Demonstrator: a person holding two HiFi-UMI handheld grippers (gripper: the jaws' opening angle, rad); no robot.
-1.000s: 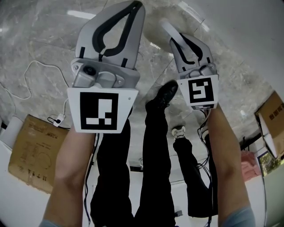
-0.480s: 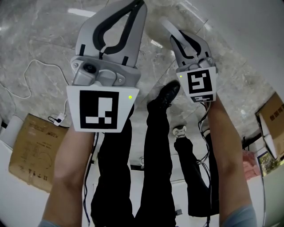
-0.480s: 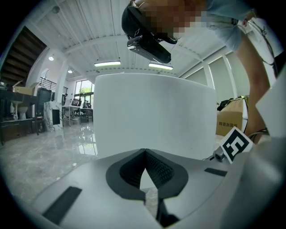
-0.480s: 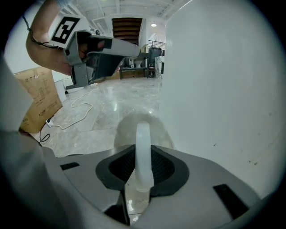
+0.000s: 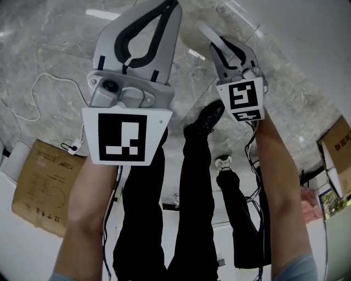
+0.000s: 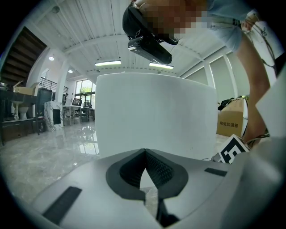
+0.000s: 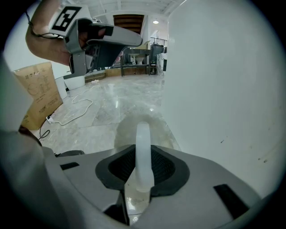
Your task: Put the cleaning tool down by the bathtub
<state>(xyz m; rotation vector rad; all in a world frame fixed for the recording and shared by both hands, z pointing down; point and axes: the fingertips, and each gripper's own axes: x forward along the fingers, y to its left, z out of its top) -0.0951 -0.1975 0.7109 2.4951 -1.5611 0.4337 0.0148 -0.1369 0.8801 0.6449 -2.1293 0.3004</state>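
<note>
The cleaning tool shows as a translucent white handle [image 7: 143, 132] standing up between the pads of my right gripper [image 7: 143, 148], which is shut on it. In the head view the handle [image 5: 207, 34] pokes out past the right gripper [image 5: 219, 46] over the marble floor, close to the white bathtub [image 5: 307, 38]. The tub's wall [image 7: 214, 89] fills the right side of the right gripper view. The tool's working end is hidden. My left gripper [image 5: 171, 5] is held higher, shut and empty. In its own view the left gripper [image 6: 145, 150] faces the bathtub [image 6: 156, 112].
A flat cardboard box [image 5: 41, 186] lies on the floor at the left with a white cable [image 5: 33, 93] beside it. Another carton [image 5: 335, 145] is at the right edge. The person's black-trousered legs [image 5: 192, 181] and shoe [image 5: 205, 118] stand below the grippers.
My right gripper with the tool has sunk a little toward the floor beside the tub. The left gripper has stayed where it was.
</note>
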